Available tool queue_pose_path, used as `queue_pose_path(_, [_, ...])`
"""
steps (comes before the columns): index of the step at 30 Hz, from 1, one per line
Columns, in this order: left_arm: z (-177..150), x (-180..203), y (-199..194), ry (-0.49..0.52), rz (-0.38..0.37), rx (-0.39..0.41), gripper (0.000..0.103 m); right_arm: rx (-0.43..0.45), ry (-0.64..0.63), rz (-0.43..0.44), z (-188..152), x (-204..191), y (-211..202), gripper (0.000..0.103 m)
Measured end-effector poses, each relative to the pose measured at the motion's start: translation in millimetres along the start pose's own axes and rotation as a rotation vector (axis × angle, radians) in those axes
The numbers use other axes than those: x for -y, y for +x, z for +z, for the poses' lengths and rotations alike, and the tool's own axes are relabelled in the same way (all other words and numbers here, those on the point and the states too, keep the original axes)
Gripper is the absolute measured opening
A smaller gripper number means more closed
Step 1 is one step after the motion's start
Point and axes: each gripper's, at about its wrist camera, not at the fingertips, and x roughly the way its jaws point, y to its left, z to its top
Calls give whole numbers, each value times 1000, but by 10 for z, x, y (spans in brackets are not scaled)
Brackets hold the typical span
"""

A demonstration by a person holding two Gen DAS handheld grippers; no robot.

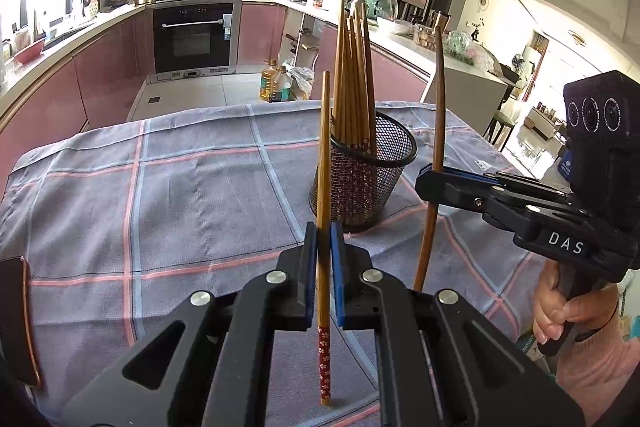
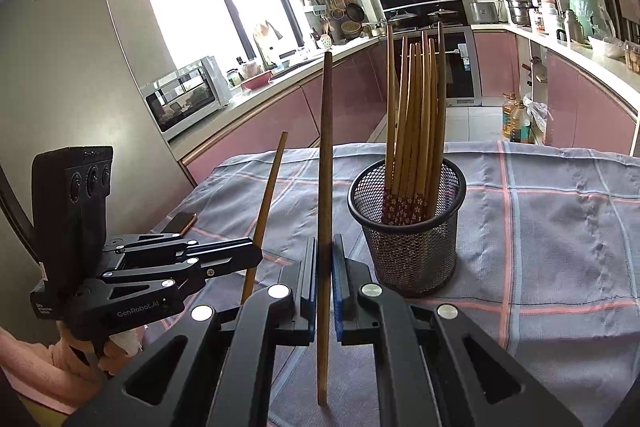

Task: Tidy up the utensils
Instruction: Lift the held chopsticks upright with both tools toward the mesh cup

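Wooden chopsticks: we clamp one upright in each tool, left tool (image 1: 324, 251) and right tool (image 2: 325, 259), so both can drop among those in the mesh cup (image 2: 408, 227) on the counter (image 2: 560, 227).

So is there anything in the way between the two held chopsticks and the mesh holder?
Nothing visible. Each gripper, left and right, holds one chopstick upright just short of the mesh holder. Its mouth is partly filled by chopsticks, but open room remains.
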Motion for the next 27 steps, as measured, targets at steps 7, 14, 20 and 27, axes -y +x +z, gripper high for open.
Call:
queue_pose_path(7, [25, 13, -62, -5, -11, 9, 8, 18, 0, 0, 14, 22, -67, 6])
queue_pose_path(14, [31, 30, -96, -1, -17, 17, 8, 30, -2, 0, 48, 18, -88, 6])
queue_pose_path(20, [43, 35, -115, 6, -25, 27, 8, 32, -8, 3, 59, 13, -71, 6])
queue_pose_path(27, [24, 105, -138, 28, -53, 23, 8, 32, -22, 22, 114, -24, -23, 6])
